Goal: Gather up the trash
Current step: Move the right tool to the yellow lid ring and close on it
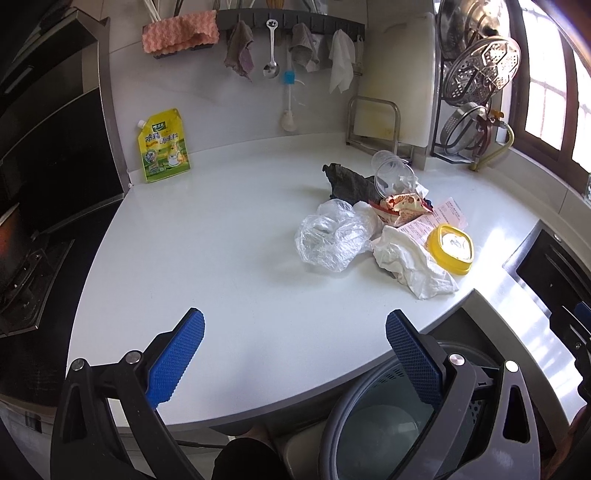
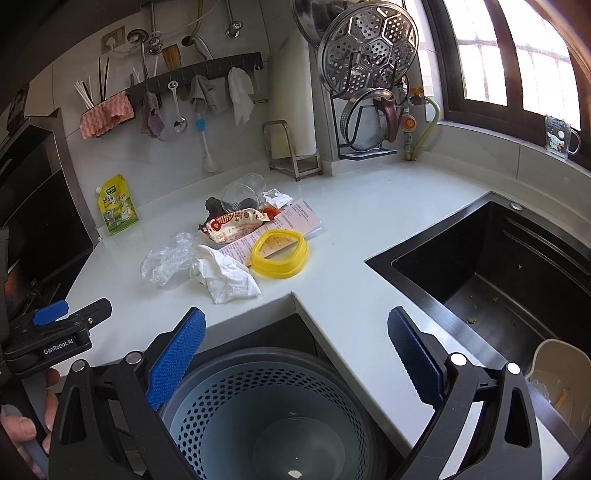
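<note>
A heap of trash lies on the white counter (image 1: 221, 258): a clear plastic bag (image 1: 332, 236), a crumpled white tissue (image 1: 410, 264), a yellow ring lid (image 1: 450, 249), a pink receipt (image 1: 448, 214), a snack wrapper (image 1: 400, 208), a dark rag (image 1: 349, 181) and a clear cup (image 1: 391, 173). My left gripper (image 1: 295, 332) is open above the counter's near edge, well short of the heap. My right gripper (image 2: 295, 332) is open over the grey perforated bin (image 2: 269, 413), with the tissue (image 2: 225, 275), yellow lid (image 2: 279, 253) and bag (image 2: 166, 262) beyond it. Both hold nothing.
A yellow seasoning pouch (image 1: 164, 146) leans on the back wall. A black sink (image 2: 491, 280) lies right of the bin. Cloths and a spoon hang from a wall rail (image 1: 291, 22); a rack with steamer trays (image 2: 369, 48) stands at the back right. A hob (image 1: 26, 273) is at the left.
</note>
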The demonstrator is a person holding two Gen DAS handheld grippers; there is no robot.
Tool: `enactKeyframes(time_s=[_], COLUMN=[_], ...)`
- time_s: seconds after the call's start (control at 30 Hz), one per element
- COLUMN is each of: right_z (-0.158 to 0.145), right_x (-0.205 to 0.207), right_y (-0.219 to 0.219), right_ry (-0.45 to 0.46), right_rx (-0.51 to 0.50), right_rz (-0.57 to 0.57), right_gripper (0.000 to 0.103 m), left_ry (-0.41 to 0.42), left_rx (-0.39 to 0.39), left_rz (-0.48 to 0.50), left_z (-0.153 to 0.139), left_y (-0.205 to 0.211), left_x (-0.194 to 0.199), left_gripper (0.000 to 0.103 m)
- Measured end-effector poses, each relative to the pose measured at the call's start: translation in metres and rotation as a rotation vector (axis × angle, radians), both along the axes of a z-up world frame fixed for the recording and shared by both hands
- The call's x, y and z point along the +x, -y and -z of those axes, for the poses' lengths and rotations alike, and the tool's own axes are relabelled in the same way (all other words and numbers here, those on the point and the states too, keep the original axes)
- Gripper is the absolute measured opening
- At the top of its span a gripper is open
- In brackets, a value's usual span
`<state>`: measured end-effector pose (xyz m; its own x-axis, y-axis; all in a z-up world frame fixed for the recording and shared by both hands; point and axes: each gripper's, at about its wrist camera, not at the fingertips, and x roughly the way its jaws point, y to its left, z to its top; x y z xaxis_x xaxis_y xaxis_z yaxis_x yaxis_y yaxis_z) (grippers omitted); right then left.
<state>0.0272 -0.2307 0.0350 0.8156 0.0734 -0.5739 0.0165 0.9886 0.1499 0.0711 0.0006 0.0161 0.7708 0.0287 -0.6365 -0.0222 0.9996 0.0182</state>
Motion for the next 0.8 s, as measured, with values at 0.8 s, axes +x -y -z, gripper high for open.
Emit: enactKeyframes(time_s=[0.8], right_z=[0.035], right_x=[0.14], right_y=[-0.003], right_ry=[-0.186], right_rx=[0.015], right_rz=[-0.114], right_gripper=[0.094], left_ry=[-0.034], left_rx=[0.04], left_rz=[-0.06], left_z=[0.026], left_y=[0.018], left_x=[0.04], left_gripper=[0.097])
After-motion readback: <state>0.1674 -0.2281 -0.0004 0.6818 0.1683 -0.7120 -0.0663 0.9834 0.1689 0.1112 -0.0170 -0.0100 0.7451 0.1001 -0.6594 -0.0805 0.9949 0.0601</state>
